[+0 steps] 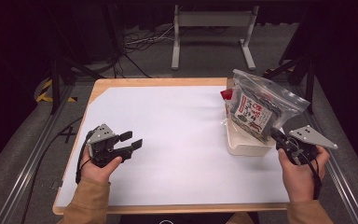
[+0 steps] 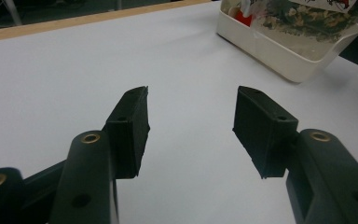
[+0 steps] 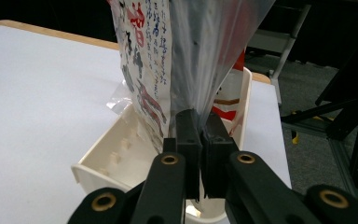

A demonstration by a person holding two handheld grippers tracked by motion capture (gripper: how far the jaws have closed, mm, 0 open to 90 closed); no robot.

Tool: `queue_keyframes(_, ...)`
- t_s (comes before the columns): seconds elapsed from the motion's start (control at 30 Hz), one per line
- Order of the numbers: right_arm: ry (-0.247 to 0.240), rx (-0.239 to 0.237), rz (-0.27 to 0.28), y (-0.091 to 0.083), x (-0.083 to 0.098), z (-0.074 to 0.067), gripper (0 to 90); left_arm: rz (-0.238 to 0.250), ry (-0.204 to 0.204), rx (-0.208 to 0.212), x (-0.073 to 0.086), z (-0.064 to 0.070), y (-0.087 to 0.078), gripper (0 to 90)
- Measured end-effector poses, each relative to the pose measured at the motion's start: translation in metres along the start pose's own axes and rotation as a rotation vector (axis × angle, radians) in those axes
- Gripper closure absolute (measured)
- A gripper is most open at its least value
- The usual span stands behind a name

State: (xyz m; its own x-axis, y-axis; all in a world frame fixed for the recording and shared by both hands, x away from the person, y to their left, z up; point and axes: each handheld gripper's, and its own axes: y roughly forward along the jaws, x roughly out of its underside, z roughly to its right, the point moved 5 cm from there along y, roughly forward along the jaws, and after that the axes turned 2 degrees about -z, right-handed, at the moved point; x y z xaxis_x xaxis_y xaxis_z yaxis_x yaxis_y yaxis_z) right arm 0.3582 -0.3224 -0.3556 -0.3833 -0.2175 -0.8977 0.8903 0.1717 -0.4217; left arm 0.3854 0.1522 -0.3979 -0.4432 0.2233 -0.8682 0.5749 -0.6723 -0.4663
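The clear plastic bag (image 3: 205, 51) is pinched at its lower corner by the right gripper (image 3: 201, 140), whose two black jaws are pressed together on the film with no gap showing between them. Inside the bag you can see a printed packet (image 3: 144, 70) with red and dark lettering, and there's something red (image 3: 230, 100) tucked behind it lower down. The bag sits in the white bin (image 3: 121, 158), leaning up and out over its rim, and from the high view the bag (image 1: 265, 100) tilts toward the right side of the table with the bin (image 1: 244, 147) under it near the right edge. The right hand (image 1: 303, 175) holds its gripper (image 1: 279, 136) just beside the near corner of the bin. Over on the other side, the left gripper (image 2: 191, 121) has its jaws spread wide with nothing between them, just the white tabletop (image 2: 74, 79) showing through the gap. It's held by the left hand (image 1: 98, 168) near the left side of the table (image 1: 168, 112), well apart from the bin, and it points across toward it.
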Motion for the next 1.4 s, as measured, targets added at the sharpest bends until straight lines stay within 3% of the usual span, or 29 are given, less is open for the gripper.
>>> queue_keyframes(0.63,-0.019,-0.023,-0.018,0.008,0.004,0.003,82.9,-0.003,-0.002,0.007,0.000,0.002,0.003,45.3)
queue_keyframes(0.7,-0.022,-0.029,-0.004,0.008,0.003,0.004,75.7,-0.005,0.001,0.008,0.000,0.002,0.003,45.2)
queue_keyframes(0.73,-0.019,-0.034,0.018,0.008,0.002,0.004,68.0,-0.005,0.004,0.006,0.000,0.002,0.003,45.1)
queue_keyframes(0.8,-0.042,-0.038,0.111,0.011,-0.004,0.007,47.0,-0.007,0.000,0.007,0.000,0.002,0.004,44.8)
queue_keyframes(0.9,-0.051,-0.058,0.137,0.011,-0.010,0.009,48.2,-0.009,0.002,0.007,0.000,0.003,0.004,44.6)
queue_keyframes(0.97,-0.101,-0.067,0.105,0.008,-0.019,0.008,64.8,-0.005,0.002,0.007,0.000,0.002,0.004,44.6)
queue_keyframes(1.0,-0.105,-0.079,0.098,0.008,-0.021,0.007,68.7,-0.007,0.002,0.007,0.000,0.002,0.004,44.6)
queue_keyframes(1.2,-0.085,-0.135,0.046,0.005,-0.027,0.002,74.4,-0.008,0.002,0.007,0.001,0.002,0.004,44.5)
queue_keyframes(1.4,-0.140,-0.174,-0.042,0.007,-0.042,0.000,75.6,-0.008,0.001,0.008,0.000,0.002,0.004,44.5)
